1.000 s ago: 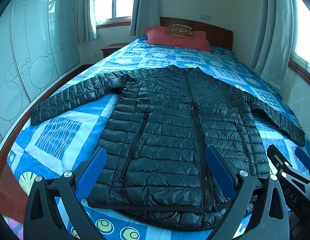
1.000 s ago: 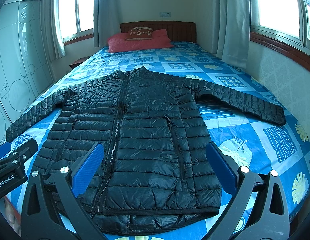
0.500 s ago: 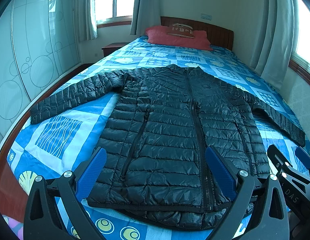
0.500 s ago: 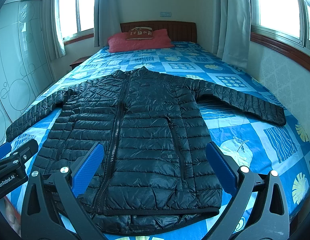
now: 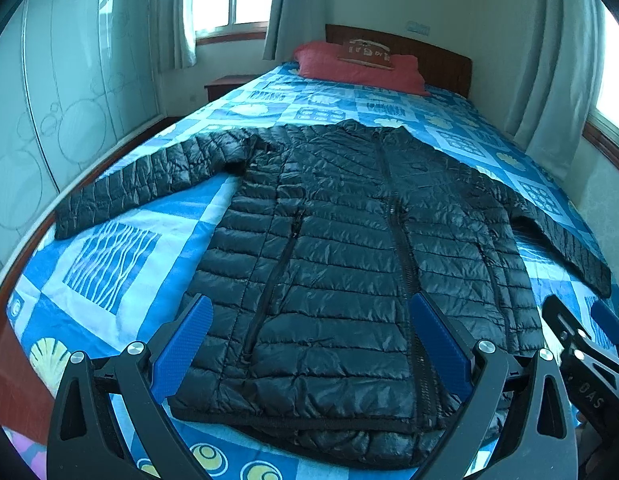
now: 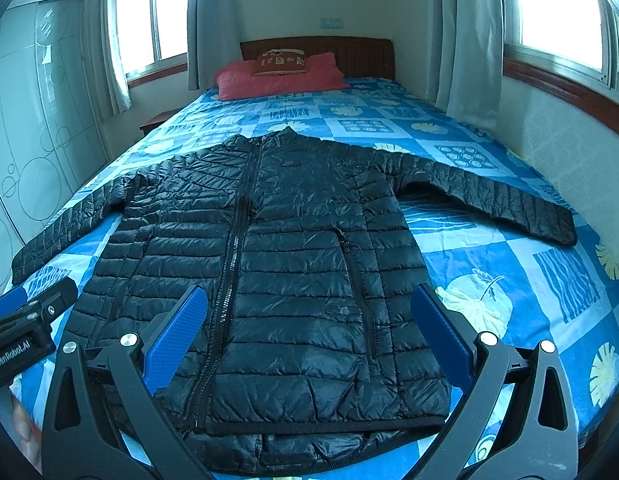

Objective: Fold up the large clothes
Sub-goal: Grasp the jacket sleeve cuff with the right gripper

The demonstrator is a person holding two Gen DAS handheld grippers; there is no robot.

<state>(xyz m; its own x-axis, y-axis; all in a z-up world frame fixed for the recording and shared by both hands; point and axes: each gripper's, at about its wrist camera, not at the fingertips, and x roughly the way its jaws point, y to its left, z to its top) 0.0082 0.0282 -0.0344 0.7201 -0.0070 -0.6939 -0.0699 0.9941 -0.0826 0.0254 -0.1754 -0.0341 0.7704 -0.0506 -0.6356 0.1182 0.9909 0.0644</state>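
Note:
A black quilted puffer jacket (image 5: 341, 248) (image 6: 293, 256) lies flat and zipped on the blue patterned bed, front up, both sleeves spread out to the sides, hem toward me. My left gripper (image 5: 309, 316) hovers open above the hem's left half with nothing between its blue pads. My right gripper (image 6: 309, 312) hovers open above the hem's right half, also empty. Each gripper shows at the edge of the other's view: the right gripper (image 5: 589, 344) and the left gripper (image 6: 25, 320).
The bed (image 6: 509, 280) has a wooden headboard with a red pillow (image 6: 281, 76) at the far end. A wardrobe with sliding glass doors (image 5: 49, 120) runs along the left. Curtained windows and a wall close in the right side. A bedside table (image 5: 225, 86) stands at the back left.
Both views have shifted very slightly; the jacket lies as before and both grippers stay open.

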